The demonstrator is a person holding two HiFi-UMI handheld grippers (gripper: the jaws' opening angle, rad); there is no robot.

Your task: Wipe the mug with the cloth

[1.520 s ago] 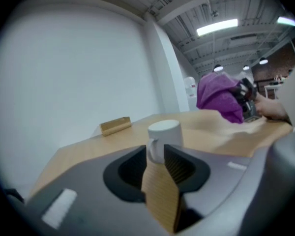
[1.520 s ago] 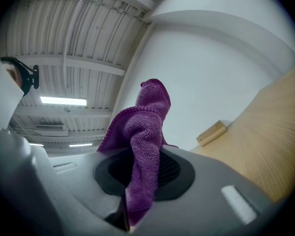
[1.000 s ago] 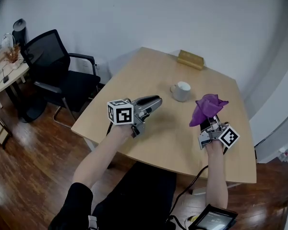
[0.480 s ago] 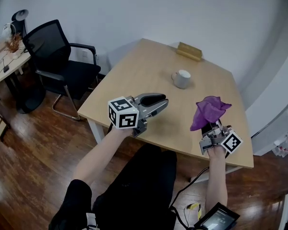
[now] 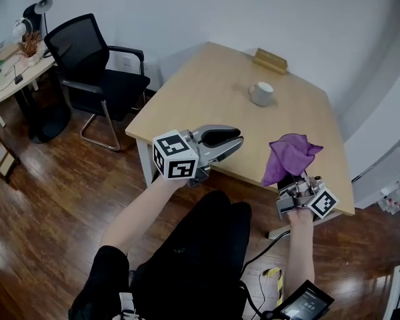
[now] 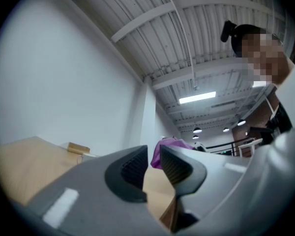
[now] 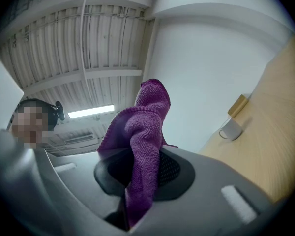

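A white mug (image 5: 261, 93) stands upright on the far part of the wooden table (image 5: 207, 99); the right gripper view shows it small in the distance (image 7: 231, 129). My right gripper (image 5: 290, 179) is held over the table's near right corner, tilted upward and shut on a purple cloth (image 5: 290, 155) that sticks up from its jaws (image 7: 140, 132). My left gripper (image 5: 239, 139) hovers at the table's near edge, far from the mug. Its jaws have just been closing; a narrow gap remains and nothing is between them (image 6: 154, 154).
A small wooden block (image 5: 270, 61) lies at the table's far edge behind the mug. A black office chair (image 5: 93, 65) stands to the table's left, and a side table with small items (image 5: 10, 79) is further left. Wooden floor surrounds the table.
Both grippers have drawn back toward the person, away from the mug, to the table's near edge. The left gripper's jaws stand closer together. The cloth stays in the right gripper.
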